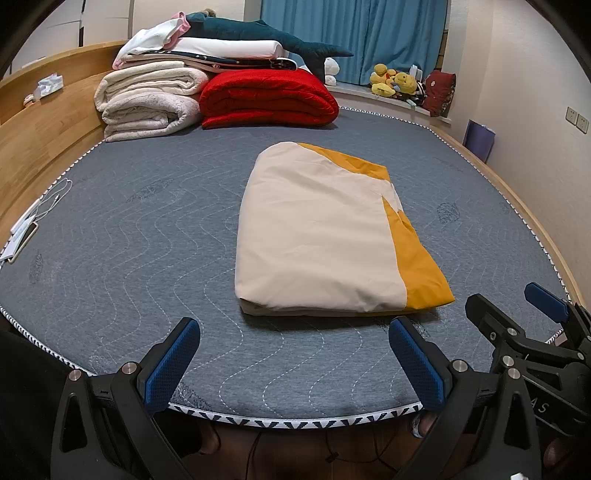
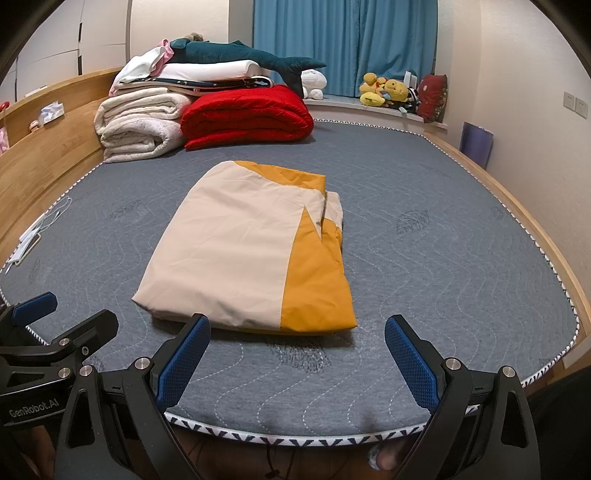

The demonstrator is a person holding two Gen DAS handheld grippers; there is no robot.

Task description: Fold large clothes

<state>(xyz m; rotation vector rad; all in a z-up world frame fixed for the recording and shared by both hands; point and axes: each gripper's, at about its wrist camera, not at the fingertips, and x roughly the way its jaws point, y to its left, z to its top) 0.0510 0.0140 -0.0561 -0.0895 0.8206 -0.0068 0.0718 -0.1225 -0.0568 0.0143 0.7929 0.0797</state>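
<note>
A cream and orange cloth lies folded into a flat rectangle on the grey quilted mattress; it also shows in the right wrist view. My left gripper is open and empty, held over the mattress's near edge, short of the cloth's near edge. My right gripper is open and empty, just short of the cloth's near edge. The right gripper shows at the right of the left wrist view, and the left gripper at the left of the right wrist view.
Folded cream blankets, a red quilt and a plush shark are stacked at the bed's far end. A wooden headboard runs along the left. A phone and cable lie at the left edge. Plush toys sit on the window sill.
</note>
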